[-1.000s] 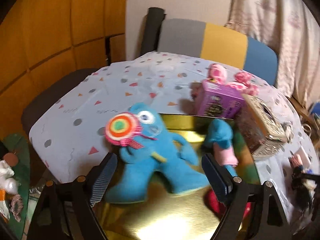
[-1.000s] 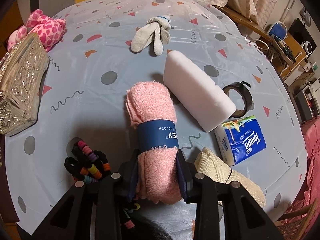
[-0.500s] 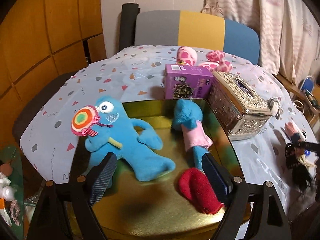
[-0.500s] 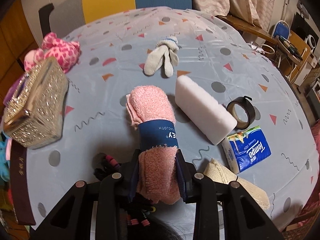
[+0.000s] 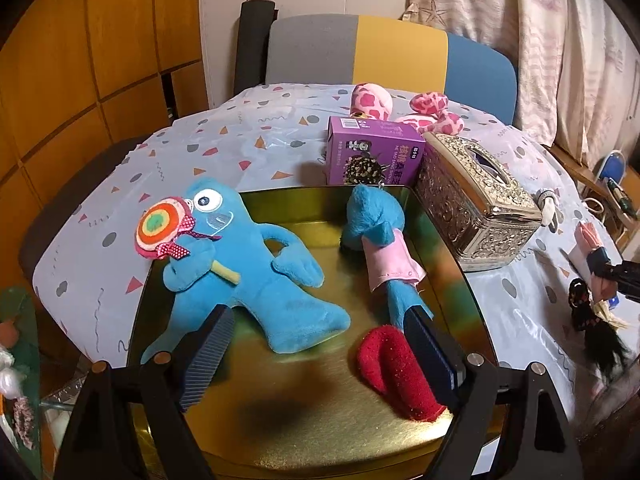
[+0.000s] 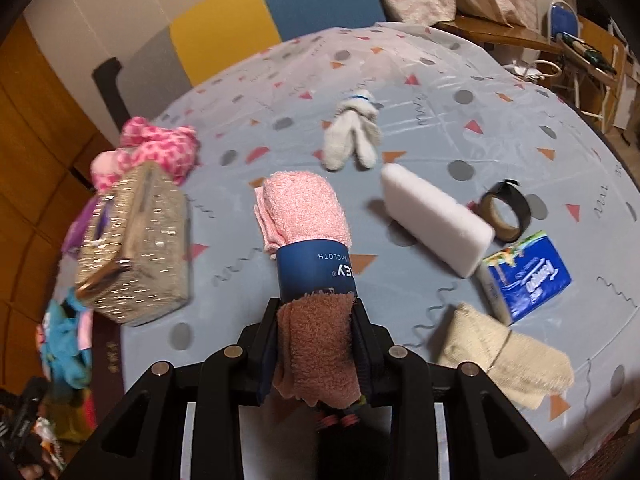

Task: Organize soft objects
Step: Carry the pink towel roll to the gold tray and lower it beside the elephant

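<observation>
The pink towel (image 6: 304, 216) – rolled, fluffy, wrapped in a navy paper band – sits pinched at its near end in the right gripper (image 6: 316, 344), raised above the patterned tablecloth (image 6: 440, 80). Only the left view shows the gold tray (image 5: 280, 420) of blue plush toys (image 5: 248, 264), under the left gripper (image 5: 316, 360) – fingers spread, holding nothing. A striped chair (image 5: 392, 52) stands behind.

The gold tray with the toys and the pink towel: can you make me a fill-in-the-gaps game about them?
1. The right gripper is shut on the pink ____.
2. The blue doll holding a lollipop lies in the gold ____.
3. The sock in the tray is ____ in colour.
4. The left gripper is ____ and holds nothing.

Missing words: towel; tray; red; open
</observation>
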The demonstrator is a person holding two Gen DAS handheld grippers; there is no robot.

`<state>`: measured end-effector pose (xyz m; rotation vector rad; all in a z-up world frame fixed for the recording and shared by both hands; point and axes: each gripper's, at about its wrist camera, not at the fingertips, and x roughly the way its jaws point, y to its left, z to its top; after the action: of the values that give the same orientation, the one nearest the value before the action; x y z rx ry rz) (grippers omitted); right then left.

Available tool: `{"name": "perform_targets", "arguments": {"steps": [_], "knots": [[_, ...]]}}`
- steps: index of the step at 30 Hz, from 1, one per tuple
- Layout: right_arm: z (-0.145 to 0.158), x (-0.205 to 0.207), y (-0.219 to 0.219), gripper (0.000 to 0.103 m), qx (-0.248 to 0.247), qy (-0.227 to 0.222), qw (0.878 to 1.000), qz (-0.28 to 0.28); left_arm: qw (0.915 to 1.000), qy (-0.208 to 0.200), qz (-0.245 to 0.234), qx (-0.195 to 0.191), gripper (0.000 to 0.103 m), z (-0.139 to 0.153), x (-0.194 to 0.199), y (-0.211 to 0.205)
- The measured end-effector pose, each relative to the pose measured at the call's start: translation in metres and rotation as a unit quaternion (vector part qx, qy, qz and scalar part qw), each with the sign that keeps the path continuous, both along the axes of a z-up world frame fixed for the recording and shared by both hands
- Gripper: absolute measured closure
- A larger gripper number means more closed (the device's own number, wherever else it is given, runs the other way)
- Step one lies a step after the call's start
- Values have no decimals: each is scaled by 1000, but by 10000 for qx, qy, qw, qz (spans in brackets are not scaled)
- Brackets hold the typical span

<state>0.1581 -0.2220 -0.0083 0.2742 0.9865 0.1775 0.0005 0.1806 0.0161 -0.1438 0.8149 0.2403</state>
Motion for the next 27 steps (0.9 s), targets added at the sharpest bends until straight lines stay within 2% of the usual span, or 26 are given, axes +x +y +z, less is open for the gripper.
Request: {"name": "perform_targets", "arguments": {"steps": [8,12,15,20,24,27], "knots": [[27,-32,60,71,340,-224,9956,849,9999,-29,68,-96,16,-1,-2,6],[40,-49,112,71,551,-252,9862,1538,9994,-58,294,-174,16,0,-6,20],[44,-54,162,71,774,-161,9742,2114,9983,-152,527,-189,16,3,-13,37],[39,-52,235,71,1035,138,9582,2662,9957,-226,875,-207,16,4,-26,64],[26,-41,289,71,1050,392,9537,2791,9941,-198,1031,-283,16,-1,-35,78],[10,-34,323,70,874,549,9542,2807,9932,-176,1095,-347,16,-6,-39,84]]}}
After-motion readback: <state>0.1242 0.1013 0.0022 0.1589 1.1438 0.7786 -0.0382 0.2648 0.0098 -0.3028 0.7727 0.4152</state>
